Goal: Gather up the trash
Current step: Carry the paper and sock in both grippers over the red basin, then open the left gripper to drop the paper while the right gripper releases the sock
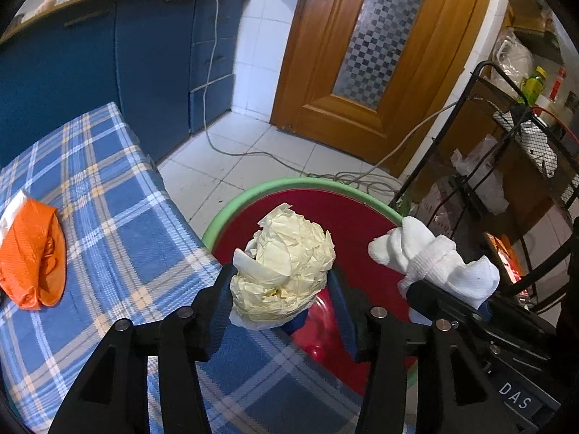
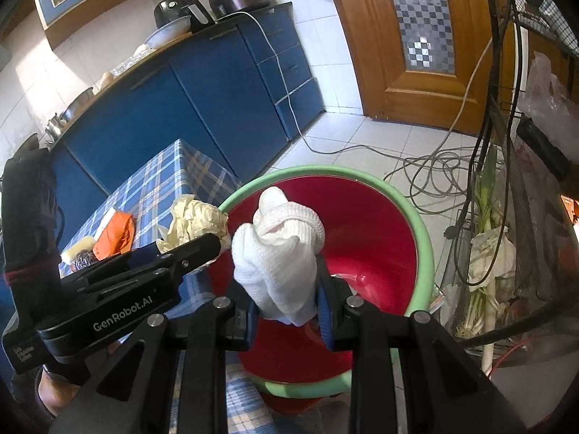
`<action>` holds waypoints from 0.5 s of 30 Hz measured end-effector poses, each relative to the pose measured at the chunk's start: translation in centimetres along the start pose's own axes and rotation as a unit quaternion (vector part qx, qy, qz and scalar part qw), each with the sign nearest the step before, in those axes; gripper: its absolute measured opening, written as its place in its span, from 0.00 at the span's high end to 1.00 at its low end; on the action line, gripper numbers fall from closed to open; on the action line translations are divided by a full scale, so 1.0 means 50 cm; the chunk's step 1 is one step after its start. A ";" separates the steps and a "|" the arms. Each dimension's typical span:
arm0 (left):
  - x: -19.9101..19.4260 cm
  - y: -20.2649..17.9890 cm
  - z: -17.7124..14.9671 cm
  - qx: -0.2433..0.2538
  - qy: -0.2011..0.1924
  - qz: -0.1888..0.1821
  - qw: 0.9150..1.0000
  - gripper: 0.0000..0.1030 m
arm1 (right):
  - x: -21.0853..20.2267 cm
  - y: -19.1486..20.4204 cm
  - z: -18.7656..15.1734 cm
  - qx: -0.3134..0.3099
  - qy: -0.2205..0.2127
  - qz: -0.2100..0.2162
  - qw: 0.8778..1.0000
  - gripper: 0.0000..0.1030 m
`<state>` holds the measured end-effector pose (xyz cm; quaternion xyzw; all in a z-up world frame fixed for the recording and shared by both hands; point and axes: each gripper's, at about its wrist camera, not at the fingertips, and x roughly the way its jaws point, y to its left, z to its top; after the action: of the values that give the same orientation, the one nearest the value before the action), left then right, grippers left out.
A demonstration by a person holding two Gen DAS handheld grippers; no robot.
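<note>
Left wrist, paper wad [image 1: 284, 267] between tool [image 1: 280, 289] fingers

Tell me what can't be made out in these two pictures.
- Red bin floor: mostly hidden by the white cloth wad, right wrist view.
- Left gripper grip: the right pad seems clear of the yellowish paper ball, so unclear, left wrist view.
- Items behind the orange glove: too small.

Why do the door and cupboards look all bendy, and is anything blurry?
Left wrist view: the fisheye lens bows the wooden door and blue cupboards; the crumpled paper ball stays sharp. Right wrist view: same bending, with dark rounded corners and sunlight glare on the wall tiles.
</note>
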<state>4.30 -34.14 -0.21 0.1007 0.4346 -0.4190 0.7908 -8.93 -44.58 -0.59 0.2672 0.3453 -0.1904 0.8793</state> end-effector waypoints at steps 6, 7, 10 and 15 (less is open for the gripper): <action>0.001 -0.003 -0.001 0.002 0.000 0.012 1.000 0.42 | 0.004 -0.009 0.001 0.004 0.002 -0.001 1.000 0.71; -0.001 -0.004 -0.001 0.003 -0.001 0.012 1.000 0.42 | 0.004 -0.009 0.001 0.004 0.002 -0.001 1.000 0.71; -0.008 -0.006 -0.001 0.005 -0.006 0.006 1.000 0.42 | 0.003 -0.010 0.001 0.005 0.001 -0.002 1.000 0.71; -0.028 -0.013 0.001 0.010 -0.021 0.005 1.000 0.41 | 0.000 -0.010 0.002 0.006 -0.001 -0.004 1.000 0.71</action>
<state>3.44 -33.77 1.04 0.1017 0.4131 -0.4217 0.8007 -9.13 -45.05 -0.72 0.2705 0.3443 -0.1961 0.8774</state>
